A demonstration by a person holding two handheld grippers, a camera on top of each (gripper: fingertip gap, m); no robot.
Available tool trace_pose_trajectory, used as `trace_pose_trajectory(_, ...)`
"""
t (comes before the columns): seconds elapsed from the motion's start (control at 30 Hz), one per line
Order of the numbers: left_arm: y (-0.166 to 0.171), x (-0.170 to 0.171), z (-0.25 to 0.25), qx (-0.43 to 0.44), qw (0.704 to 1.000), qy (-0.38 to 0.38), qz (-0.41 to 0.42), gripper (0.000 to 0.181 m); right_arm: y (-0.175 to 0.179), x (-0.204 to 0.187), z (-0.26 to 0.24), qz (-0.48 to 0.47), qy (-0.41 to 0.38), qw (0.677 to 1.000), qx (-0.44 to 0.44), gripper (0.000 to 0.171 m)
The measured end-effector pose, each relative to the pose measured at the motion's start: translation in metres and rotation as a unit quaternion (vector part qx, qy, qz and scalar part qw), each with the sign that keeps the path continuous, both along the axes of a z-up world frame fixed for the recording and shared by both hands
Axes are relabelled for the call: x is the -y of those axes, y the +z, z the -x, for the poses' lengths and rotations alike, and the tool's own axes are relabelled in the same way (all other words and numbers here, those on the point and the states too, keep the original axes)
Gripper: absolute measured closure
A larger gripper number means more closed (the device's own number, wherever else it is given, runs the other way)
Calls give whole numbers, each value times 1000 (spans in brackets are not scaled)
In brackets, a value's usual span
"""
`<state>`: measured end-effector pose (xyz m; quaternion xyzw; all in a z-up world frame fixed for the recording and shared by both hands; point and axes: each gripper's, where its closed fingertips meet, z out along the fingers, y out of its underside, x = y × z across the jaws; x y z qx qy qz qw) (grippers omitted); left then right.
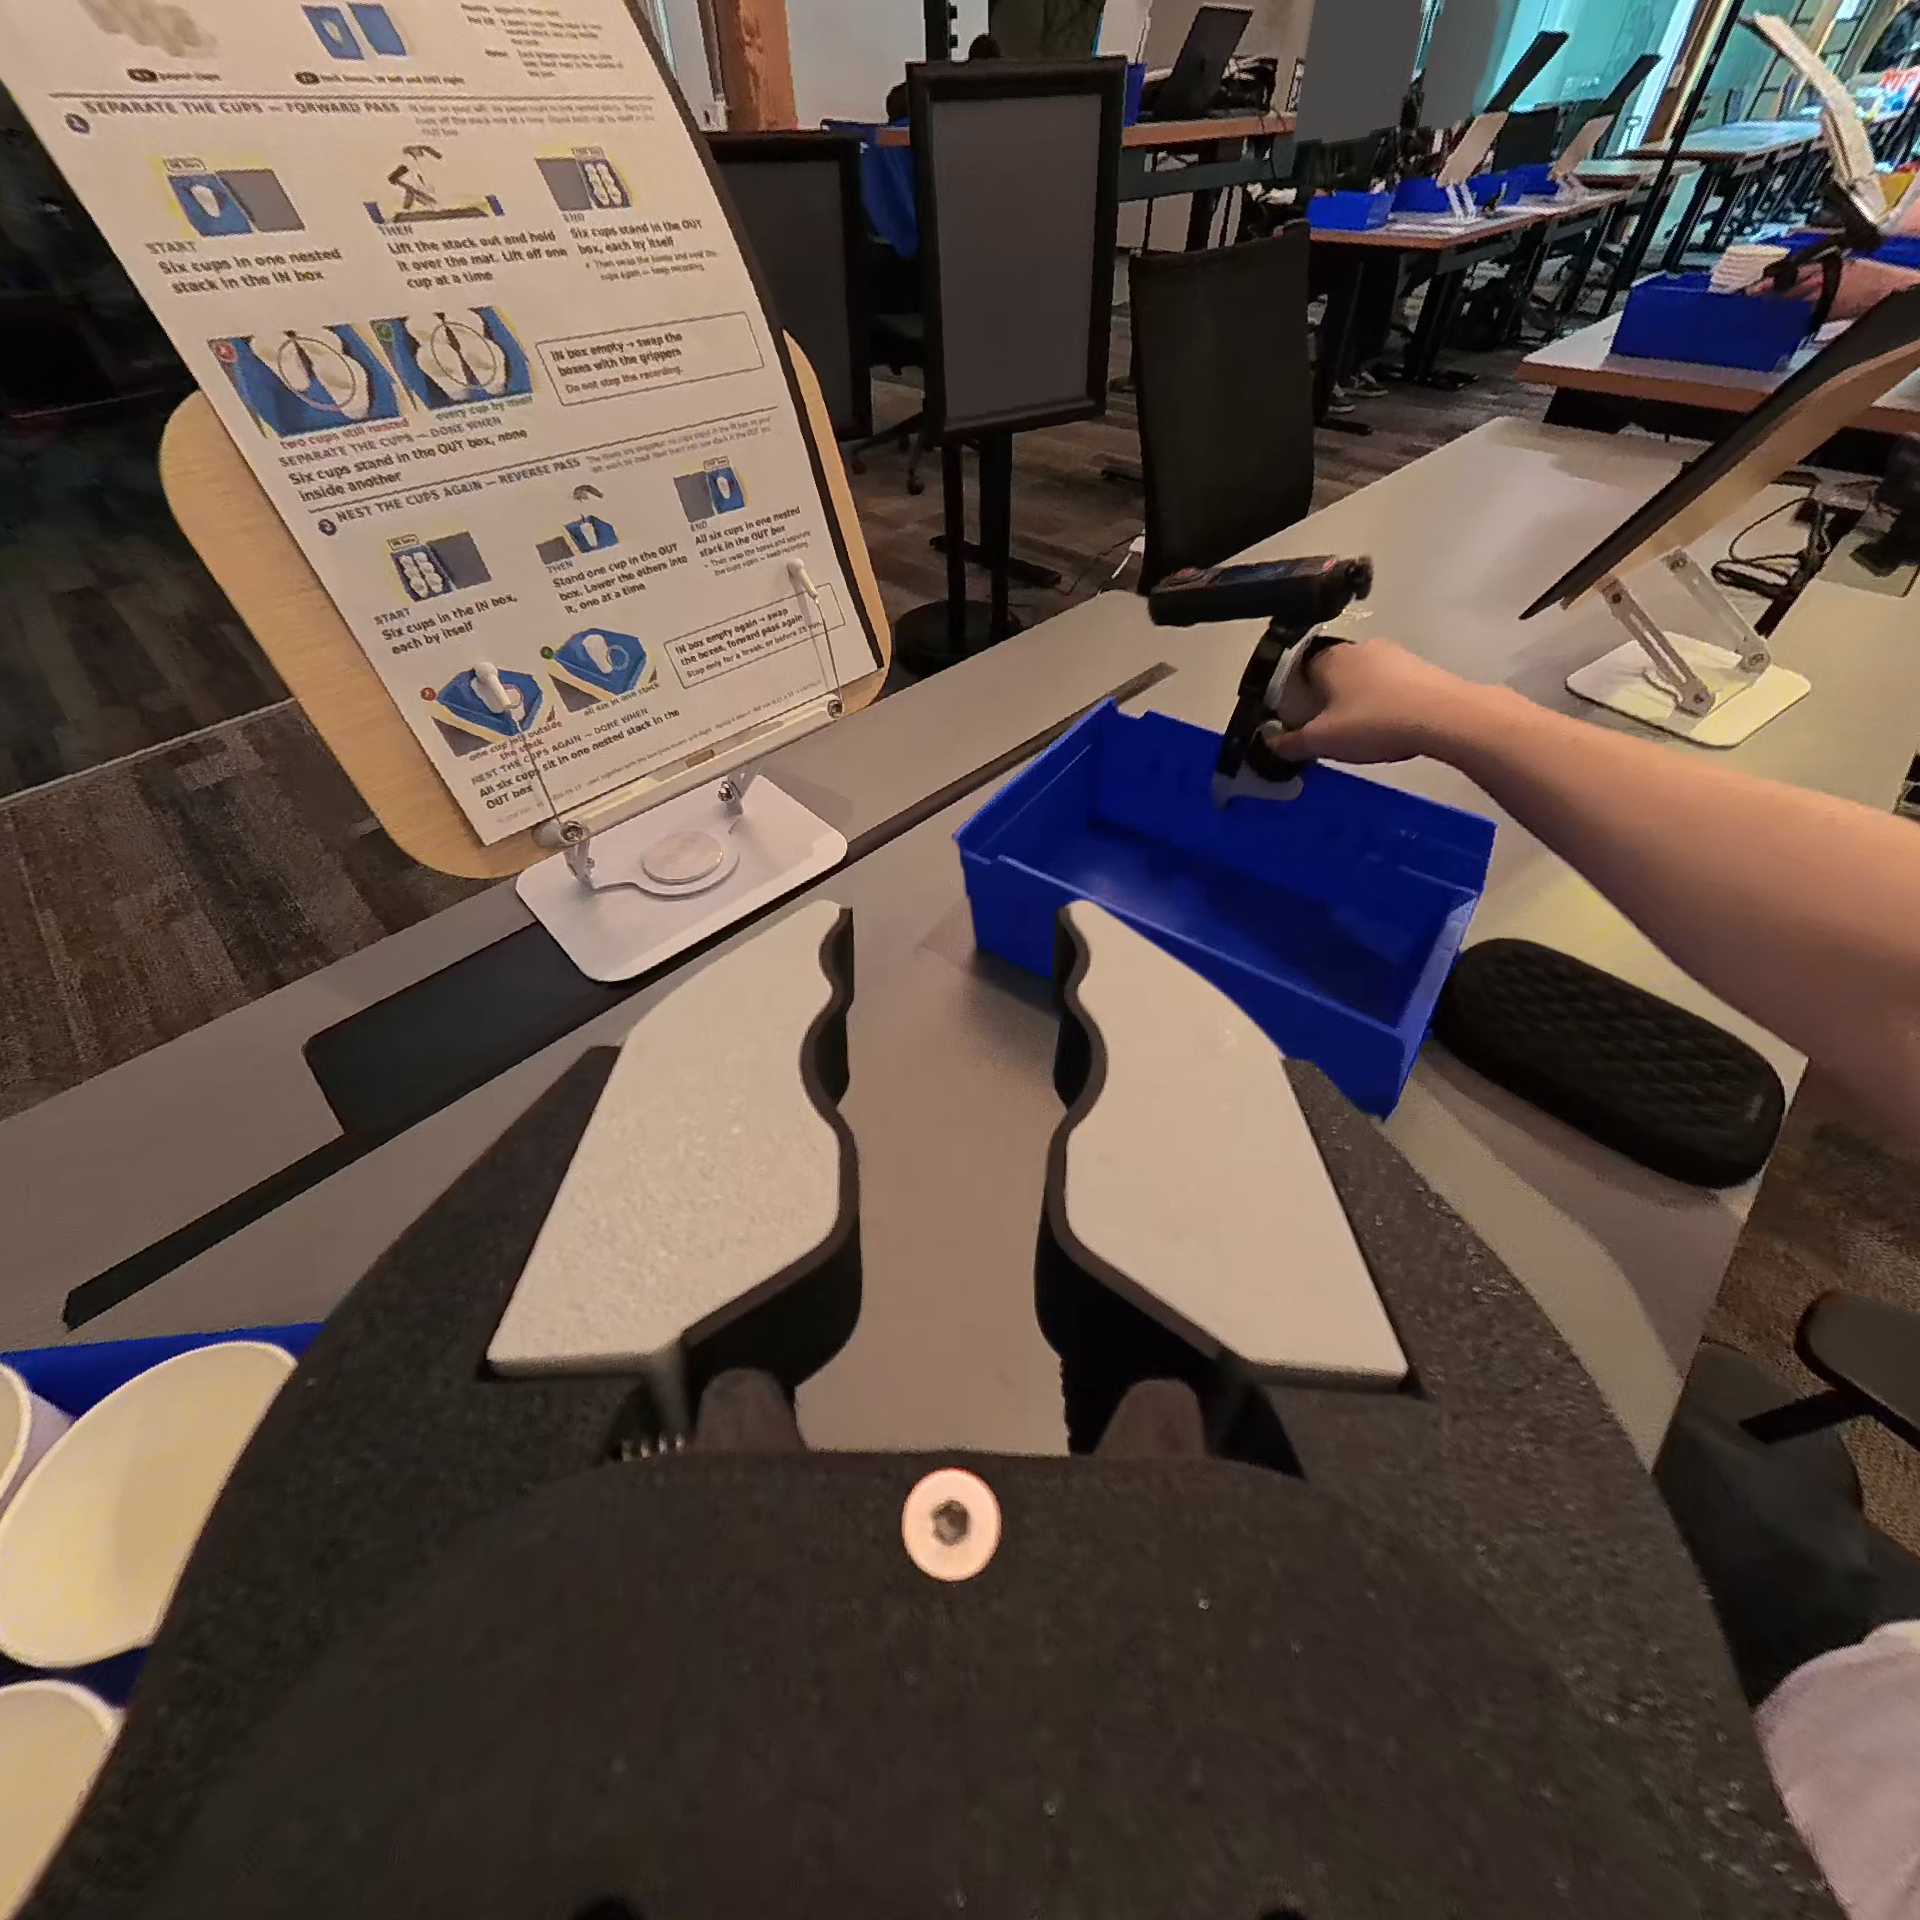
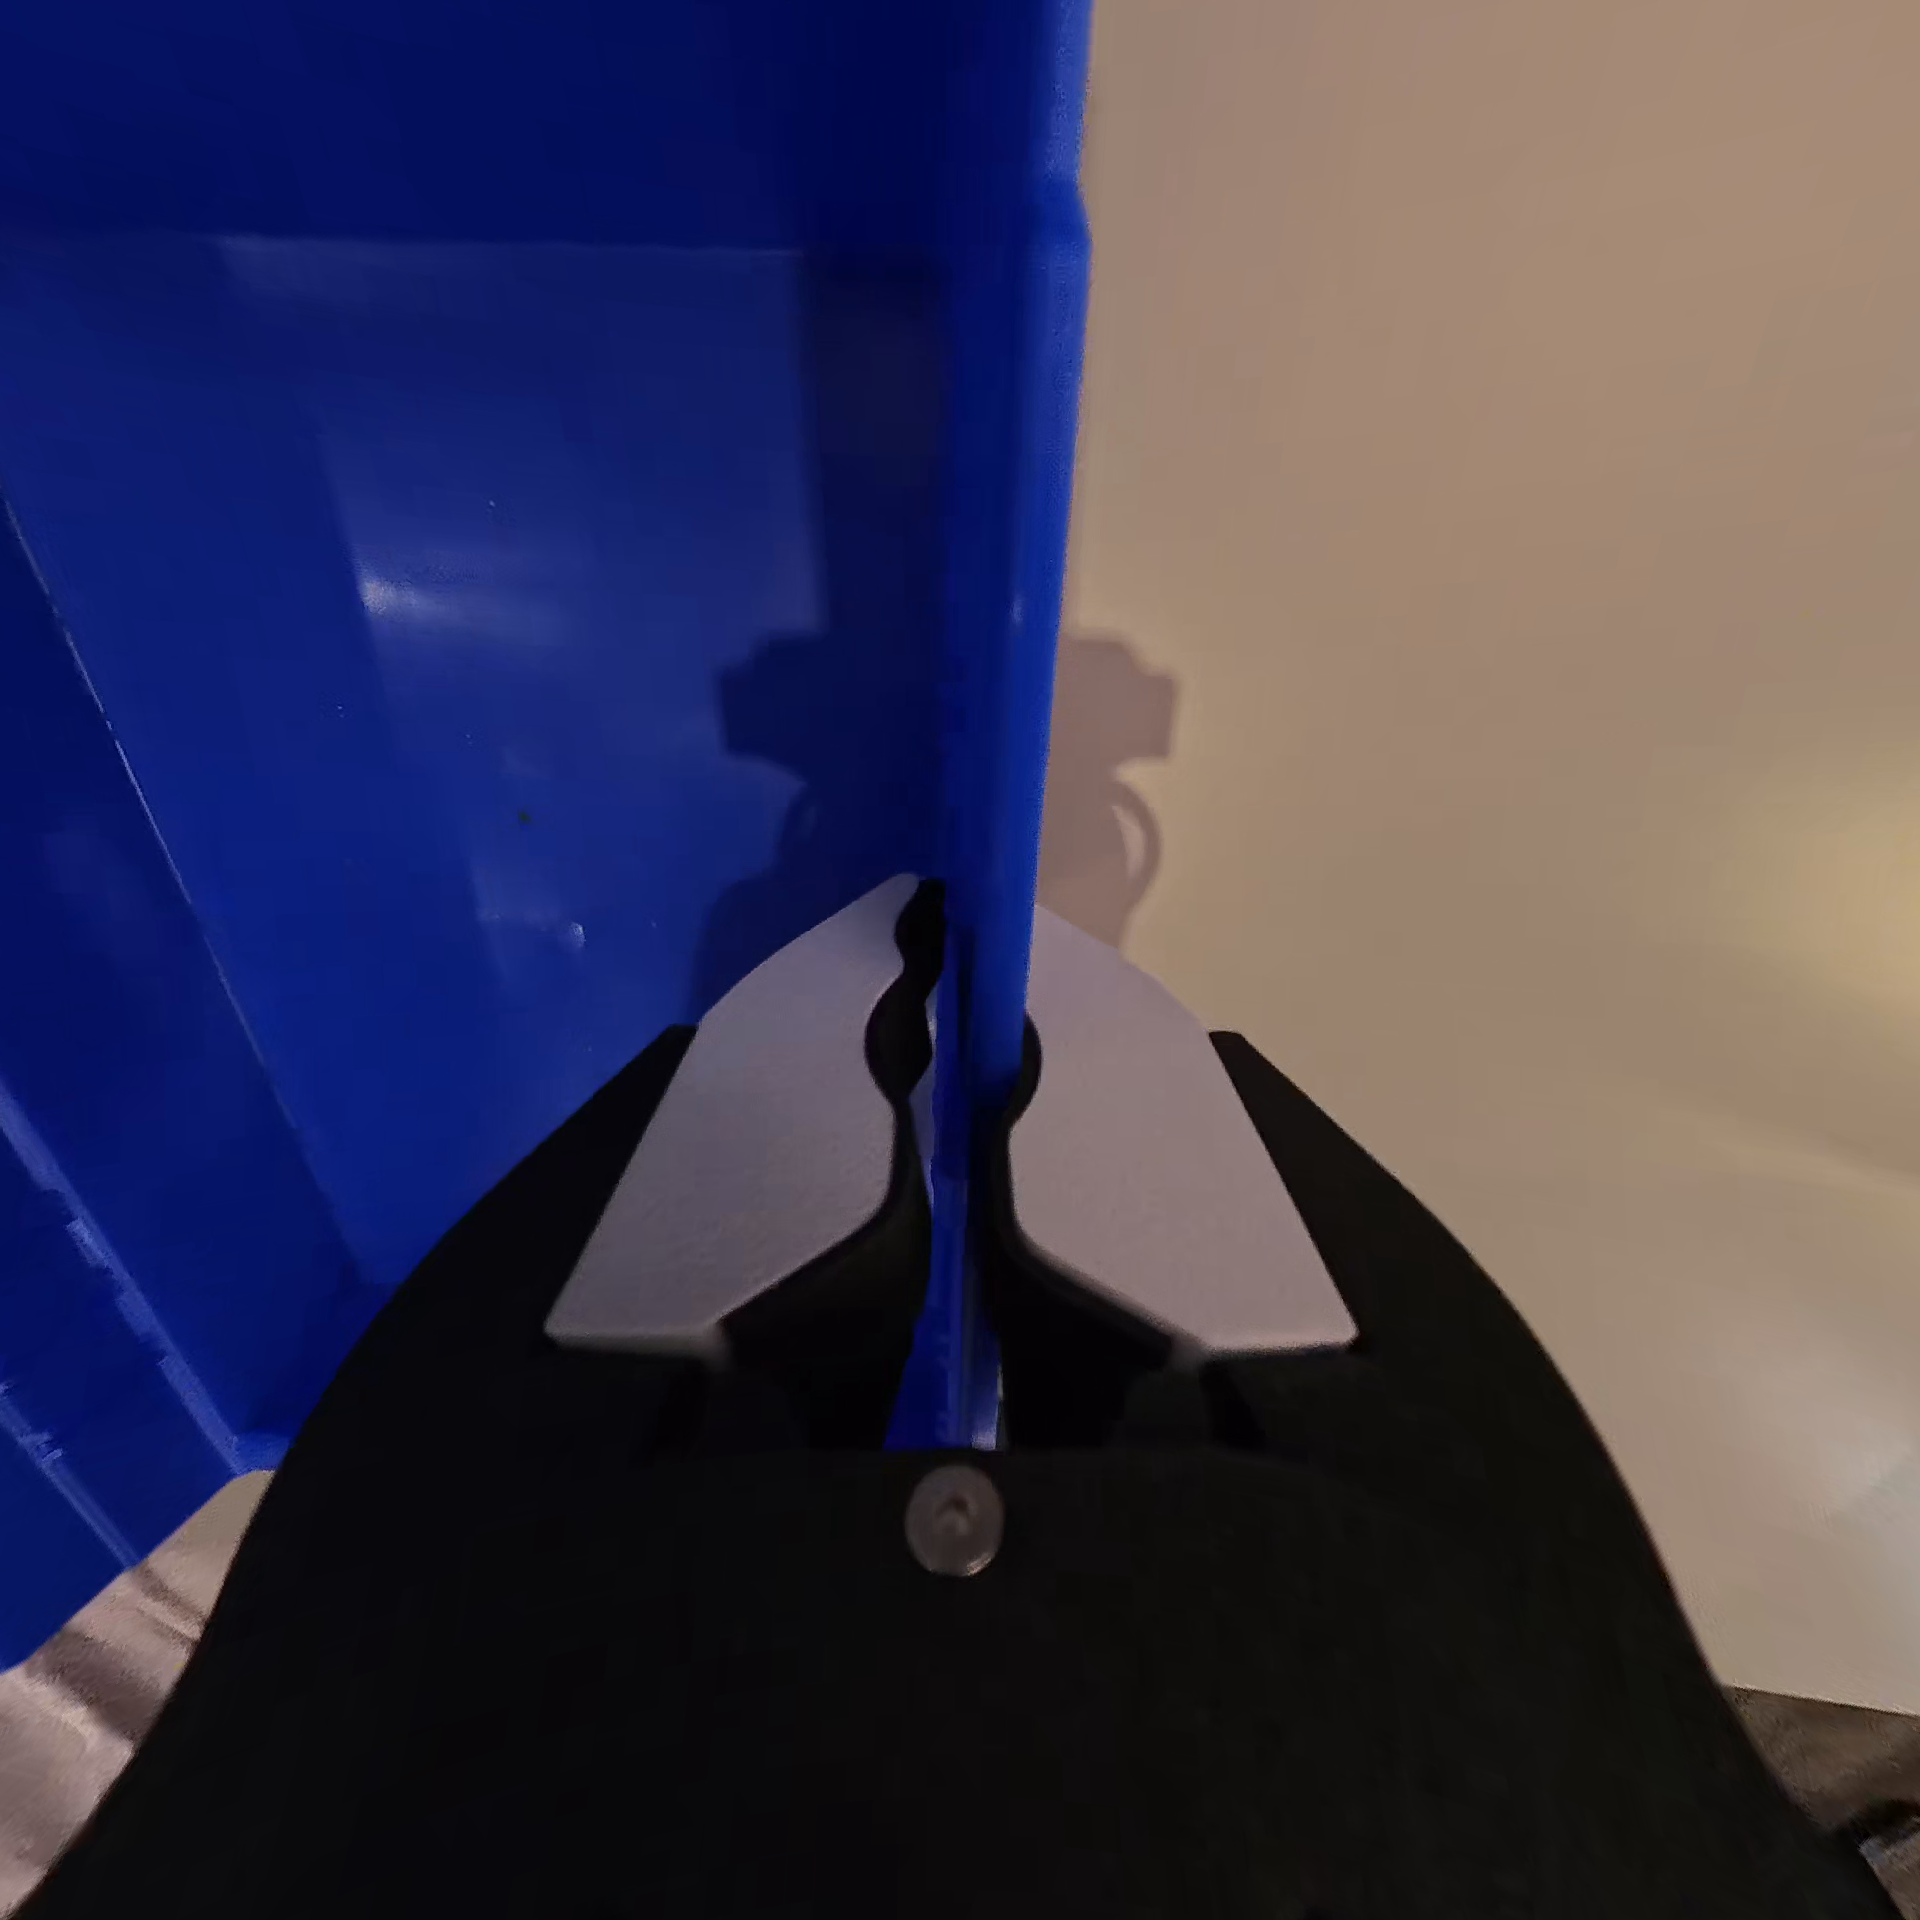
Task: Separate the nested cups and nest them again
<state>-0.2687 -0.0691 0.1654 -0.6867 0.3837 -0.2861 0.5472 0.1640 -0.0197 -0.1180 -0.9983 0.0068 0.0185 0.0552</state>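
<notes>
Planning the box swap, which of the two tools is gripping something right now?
The right tool: it pinches the blue box wall. The left tool is open, holding nothing.

White paper cups (image 1: 125, 1496), open mouths showing and standing separately rather than nested, sit in a blue box (image 1: 156, 1356) at the near left of the bench, while a second, empty blue box (image 1: 1226, 914) lies well apart toward the bench's right edge.

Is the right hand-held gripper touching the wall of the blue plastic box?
Touching. The right wrist view shows the right hand-held gripper shut on the blue plastic box wall, a finger on each side.
</notes>
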Motion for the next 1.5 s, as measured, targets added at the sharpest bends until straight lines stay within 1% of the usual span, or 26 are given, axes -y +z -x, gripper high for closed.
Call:
trace_pose_trajectory(0.17, -12, -8, -15, -28, 1000, 6, 8, 144, -1, 8, -51, -3, -15, 1000, -1, 165)
trace_pose_trajectory(0.43, -25, -23, -28, -56, 998, 23, 15, 144, -2, 20, -110, -3, -61, 998, -6, 166)
trace_pose_trajectory(0.57, -30, -26, -34, -68, 997, 26, 16, 144, -2, 23, -124, -5, -71, 997, -8, 166)
trace_pose_trajectory(0.73, -35, -27, -40, -78, 996, 25, 16, 144, -2, 22, -127, -19, -71, 997, -9, 165)
trace_pose_trajectory(0.87, -36, -28, -41, -80, 996, 26, 18, 144, -2, 23, -129, -26, -55, 998, 28, 160)
trace_pose_trajectory(0.97, -35, -29, -40, -78, 996, 28, 18, 142, 1, 24, -135, -26, -41, 996, 70, 152)
trace_pose_trajectory(1.03, -33, -28, -38, -75, 997, 28, 15, 141, 14, 21, -143, -38, -24, 991, 126, 141)
trace_pose_trajectory(1.1, -31, -28, -35, -71, 997, 30, 12, 141, 39, 12, -146, -81, -7, 981, 178, 136)
trace_pose_trajectory(1.17, -28, -29, -32, -63, 997, 36, 10, 139, 76, -1, -144, -152, -1, 964, 220, 127)
trace_pose_trajectory(1.2, -26, -30, -30, -58, 998, 38, 9, 138, 98, -7, -137, -199, 3, 952, 232, 126)
trace_pose_trajectory(1.27, -22, -33, -27, -46, 998, 44, 6, 137, 147, -18, -115, -318, 6, 918, 236, 125)
trace_pose_trajectory(1.3, -19, -34, -25, -39, 998, 48, 2, 135, 171, -21, -98, -384, 11, 897, 220, 123)
trace_pose_trajectory(1.33, -16, -36, -25, -32, 998, 50, -4, 134, 193, -22, -79, -447, 16, 872, 197, 113)
trace_pose_trajectory(1.37, -12, -36, -24, -24, 998, 52, -13, 135, 211, -20, -62, -505, 17, 845, 172, 97)
trace_pose_trajectory(1.4, -7, -37, -25, -13, 998, 53, -23, 135, 227, -17, -49, -563, 13, 812, 152, 91)
trace_pose_trajectory(1.43, -3, -37, -25, -3, 998, 52, -34, 135, 241, -15, -35, -617, 20, 776, 132, 91)
trace_pose_trajectory(1.47, 1, -37, -26, 6, 998, 52, -44, 136, 251, -14, -22, -649, 26, 752, 110, 91)
trace_pose_trajectory(1.5, 4, -38, -26, 13, 997, 53, -53, 137, 253, -14, -12, -658, 30, 748, 83, 93)
